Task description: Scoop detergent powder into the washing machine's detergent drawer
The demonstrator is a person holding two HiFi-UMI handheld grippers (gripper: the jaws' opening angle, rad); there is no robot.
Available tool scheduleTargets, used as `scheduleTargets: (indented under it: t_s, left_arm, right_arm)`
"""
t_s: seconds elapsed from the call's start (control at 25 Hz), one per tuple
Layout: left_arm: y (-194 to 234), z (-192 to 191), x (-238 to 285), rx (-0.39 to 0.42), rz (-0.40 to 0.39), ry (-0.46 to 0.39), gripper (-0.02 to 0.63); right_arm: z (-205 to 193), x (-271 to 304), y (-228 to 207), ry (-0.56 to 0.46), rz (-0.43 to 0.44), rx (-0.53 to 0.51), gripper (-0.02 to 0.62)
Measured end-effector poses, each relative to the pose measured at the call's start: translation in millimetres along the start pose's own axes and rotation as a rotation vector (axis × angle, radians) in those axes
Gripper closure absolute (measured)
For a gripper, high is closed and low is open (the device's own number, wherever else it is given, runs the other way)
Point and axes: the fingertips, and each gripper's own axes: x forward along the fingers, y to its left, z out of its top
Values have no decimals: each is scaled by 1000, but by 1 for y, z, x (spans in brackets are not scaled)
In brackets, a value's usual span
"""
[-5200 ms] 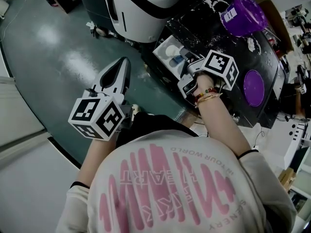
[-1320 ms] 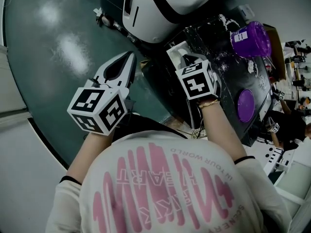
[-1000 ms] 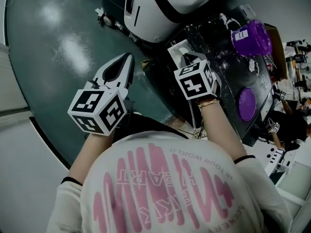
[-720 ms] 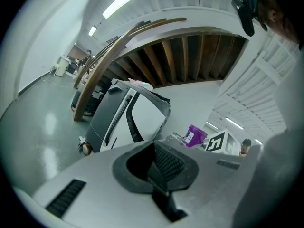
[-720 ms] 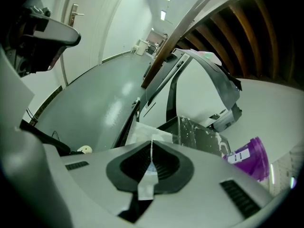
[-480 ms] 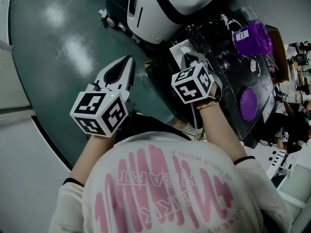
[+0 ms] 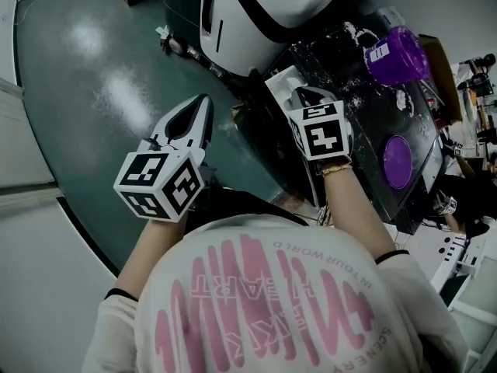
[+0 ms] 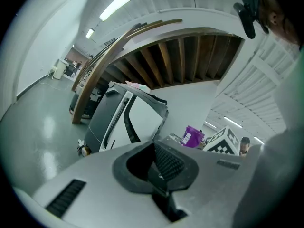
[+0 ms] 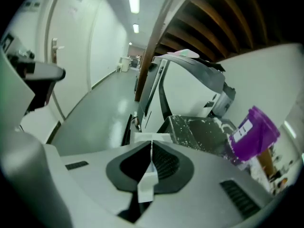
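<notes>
- The right gripper (image 9: 152, 151) is clenched on the flat white handle of a scoop (image 9: 146, 180). The handle stands edge-on between the pads and runs straight out along the line the jaws point.
- The drawer (image 7: 279, 80) lies just ahead of and below those tips. It is a white box at the bench's left edge, close beside the washing machine (image 7: 256, 6).
- In the right gripper view the scoop's far end blends into the white beyond the tips. I cannot tell whether it is above the drawer or inside it, or whether it carries powder.
- By my reading, the coming move is a short tip or roll about the handle's long axis. The right hand is the nearer one and the one placed for it.
- The left gripper (image 8: 156, 160) is closed on nothing. It hangs well apart from the drawer, out over the floor (image 7: 93, 92) to the left of the bench.
- The bench (image 7: 365, 123) is black and dusted with spilled powder (image 7: 347, 31), thickest toward its far edge.
- A purple tub (image 7: 397, 51) sits near the far right corner. A flat purple lid (image 7: 400, 162) lies nearer, by the right edge.
- The floor is glossy grey-green. A corridor with ceiling strip lights and timber beams runs behind the machine.
</notes>
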Motion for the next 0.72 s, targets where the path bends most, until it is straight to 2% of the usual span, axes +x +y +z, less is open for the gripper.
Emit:
scheduleTargets:
  t_s: [0.24,0.36,0.52,0.72]
  left_arm:
    - [-15,7,12,29,-35,1,604]
    - [-27,7,20,42,-60,10,604]
    - [-44,7,36,62,-98,25,604]
    - [-80,5,61,75,-170,46,603]
  right_arm:
    - [6,-24,-29,-160,57,393,591]
    - [6,-33,-40,-241,101,557,591]
    - [7,-55,-56,-322,125,712,589]
    - [4,-90,-85,-458,126,840,589]
